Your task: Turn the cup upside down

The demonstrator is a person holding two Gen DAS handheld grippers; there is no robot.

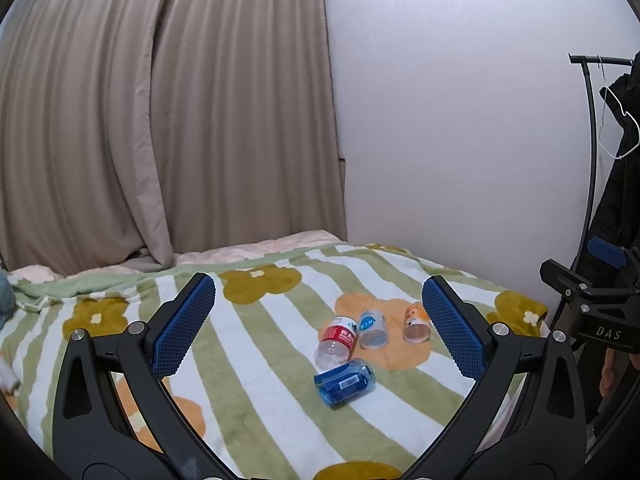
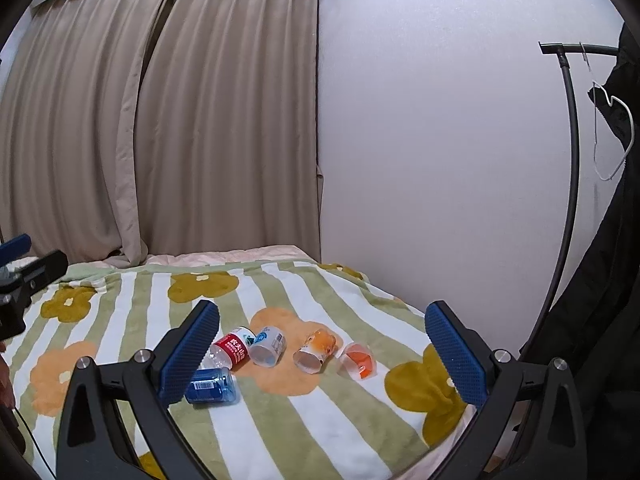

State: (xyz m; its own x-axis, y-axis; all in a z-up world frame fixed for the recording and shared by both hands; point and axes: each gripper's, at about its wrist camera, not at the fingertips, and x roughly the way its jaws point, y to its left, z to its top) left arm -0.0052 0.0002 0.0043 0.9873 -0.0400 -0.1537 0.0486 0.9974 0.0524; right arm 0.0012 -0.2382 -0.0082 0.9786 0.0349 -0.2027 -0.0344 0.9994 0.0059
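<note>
Right wrist view: my right tongs point(image 2: 322, 354) gape wide, holding nothing, above the bed point(image 2: 360, 432); left tongs point(image 1: 318, 326) likewise wide and empty. Cups lie on their sides mid-frame, all apparently empty. I'd pick the orange cup point(image 2: 316, 350), pinch across its wall, rotate mouth-down, and set it gently because the blanket is soft.

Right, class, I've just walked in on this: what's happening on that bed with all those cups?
A person holds a gripper in each hand above a flowered blanket. The left gripper and right gripper are both open and hold nothing. Five cut-off bottle cups lie on their sides: a blue cup, a red-label cup, a white cup, an orange cup and a clear cup. None is flipped yet.
</note>
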